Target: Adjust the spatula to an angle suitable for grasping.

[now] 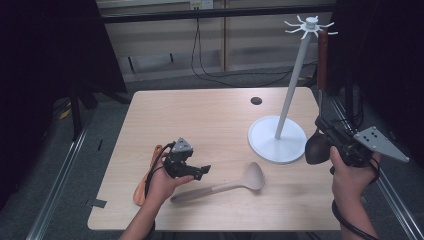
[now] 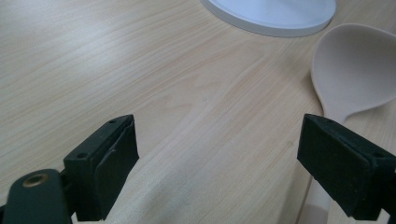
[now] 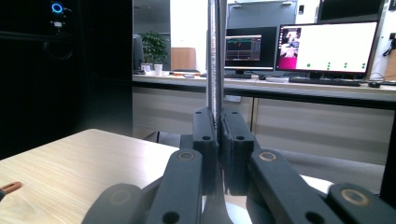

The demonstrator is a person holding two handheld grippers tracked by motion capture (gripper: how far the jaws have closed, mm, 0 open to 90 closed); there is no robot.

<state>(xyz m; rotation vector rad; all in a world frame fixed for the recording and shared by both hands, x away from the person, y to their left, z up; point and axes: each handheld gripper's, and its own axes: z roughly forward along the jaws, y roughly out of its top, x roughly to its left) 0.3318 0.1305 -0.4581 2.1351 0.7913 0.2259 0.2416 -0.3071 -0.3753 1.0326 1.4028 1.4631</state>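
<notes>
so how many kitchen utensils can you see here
3: a dark ladle held upright in the right gripper, a beige ladle on the table, an orange utensil partly hidden under the left hand.

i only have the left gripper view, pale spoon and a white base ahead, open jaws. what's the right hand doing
Observer: The right gripper is shut on the thin metal shaft of a dark ladle, held upright at the table's right edge.
Operator: where's that next to the white base
Observer: The ladle's bowl hangs just right of the hanging stand, its brown handle up near the hooks at the top of the pole.
Operator: anything else near my left hand
Observer: An orange utensil lies on the table under the left hand, left of the beige spoon.
</notes>
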